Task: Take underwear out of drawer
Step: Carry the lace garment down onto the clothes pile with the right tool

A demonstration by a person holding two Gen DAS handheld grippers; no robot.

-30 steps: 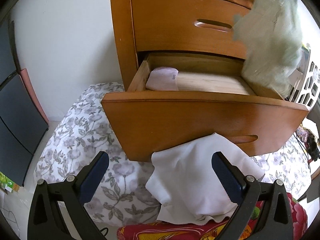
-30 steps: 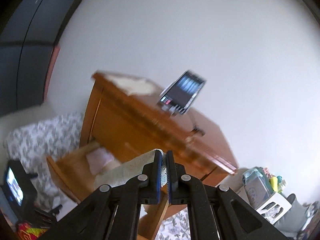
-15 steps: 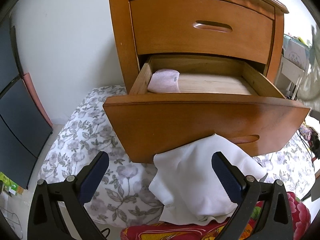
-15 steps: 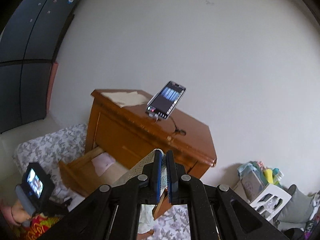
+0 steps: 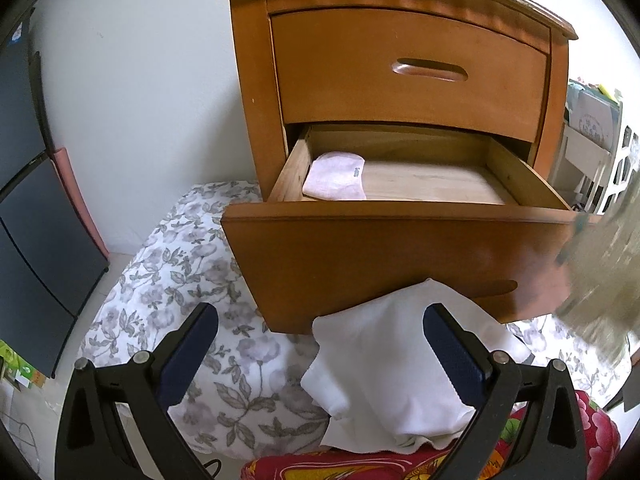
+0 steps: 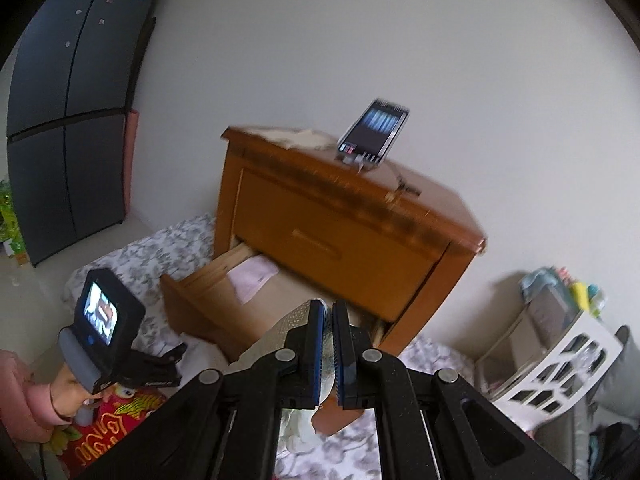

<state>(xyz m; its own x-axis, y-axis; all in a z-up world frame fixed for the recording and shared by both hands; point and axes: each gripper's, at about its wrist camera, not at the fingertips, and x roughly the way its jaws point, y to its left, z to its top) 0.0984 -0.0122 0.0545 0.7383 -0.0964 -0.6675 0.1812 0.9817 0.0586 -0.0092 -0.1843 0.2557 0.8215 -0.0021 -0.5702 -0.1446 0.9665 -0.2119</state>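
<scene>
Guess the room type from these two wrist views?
Likely a bedroom or small studio: a wooden nightstand with its lower drawer pulled out, floral bedding on the floor beside it, a phone on top. Oddly, a dark fridge stands nearby.

Leaning at twelve o'clock: a lit phone [image 6: 374, 133]. Standing at nine o'clock: a dark fridge [image 6: 74, 120]. Lying at four o'clock: a white rack [image 6: 560, 356].
</scene>
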